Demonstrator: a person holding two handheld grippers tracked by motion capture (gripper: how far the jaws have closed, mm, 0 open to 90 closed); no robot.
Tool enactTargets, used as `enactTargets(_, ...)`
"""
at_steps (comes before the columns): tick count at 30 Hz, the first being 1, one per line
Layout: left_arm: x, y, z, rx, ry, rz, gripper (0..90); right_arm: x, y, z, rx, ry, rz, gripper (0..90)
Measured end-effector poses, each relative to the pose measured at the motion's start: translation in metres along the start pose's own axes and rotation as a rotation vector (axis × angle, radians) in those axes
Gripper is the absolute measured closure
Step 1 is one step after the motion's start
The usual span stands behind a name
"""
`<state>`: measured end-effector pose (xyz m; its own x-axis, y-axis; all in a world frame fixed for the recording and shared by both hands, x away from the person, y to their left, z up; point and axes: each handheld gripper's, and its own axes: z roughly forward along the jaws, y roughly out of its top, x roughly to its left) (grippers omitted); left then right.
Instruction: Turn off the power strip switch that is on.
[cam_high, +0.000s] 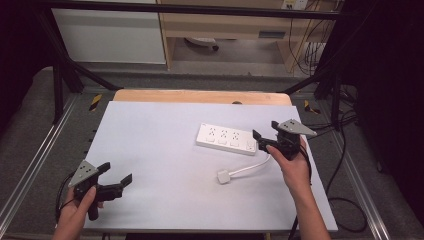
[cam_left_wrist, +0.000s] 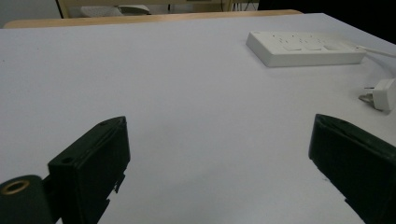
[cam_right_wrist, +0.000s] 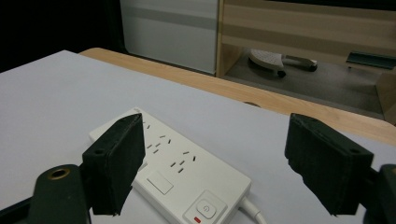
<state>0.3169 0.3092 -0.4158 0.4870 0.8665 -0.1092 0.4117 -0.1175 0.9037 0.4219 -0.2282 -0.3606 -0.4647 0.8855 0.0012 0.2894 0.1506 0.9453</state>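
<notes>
Left gripper: the black two-jaw left gripper (cam_high: 114, 173) sits near the front left corner of the pale grey table top (cam_high: 160, 150), held in the person's left hand (cam_high: 76, 212); its grey three-cornered plate faces up.
Left jaws: wide apart in the left gripper view, with bare table surface between them and nothing held.
Table: a flat pale grey sheet over a light wooden board (cam_high: 200, 96) whose edge shows along the far side.
Plug: a small white square plug (cam_high: 224, 176) lies flat on the table right of centre, nearer the person than the strip; in the left gripper view it lies at the right edge (cam_left_wrist: 384, 94) with its metal pins pointing left.
Cord: a white cord (cam_high: 250, 168) runs from the plug up and right toward the strip's right end.
Power strip: the white rectangular plastic power strip (cam_high: 226, 139) lies flat right of centre, slightly angled, with three socket groups and a row of switches along its near edge.
Right gripper: the black two-jaw right gripper (cam_high: 262, 140) is held in the person's right hand (cam_high: 295, 167) at the strip's right end, low over it.
Right jaws: partly spread, nothing gripped; in the right gripper view the strip's switch end (cam_right_wrist: 187, 182) lies between and below them, pads not pressing on it.
</notes>
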Motion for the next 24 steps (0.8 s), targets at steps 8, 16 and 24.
enactTargets(8, 0.000, -0.001, 0.000, 0.004, -0.004, -0.001, 5.2, 0.000, 0.002, 0.001, -0.020, 0.003, -0.009, 39.2)
enactTargets(16, 0.000, 0.000, 0.000, 0.003, -0.002, 0.003, 5.2, 0.001, 0.004, 0.005, -0.056, -0.001, -0.030, 60.6)
enactTargets(24, 0.000, -0.001, 0.001, 0.004, 0.000, 0.000, 5.2, 0.004, 0.004, 0.015, -0.081, -0.015, -0.031, 73.1)
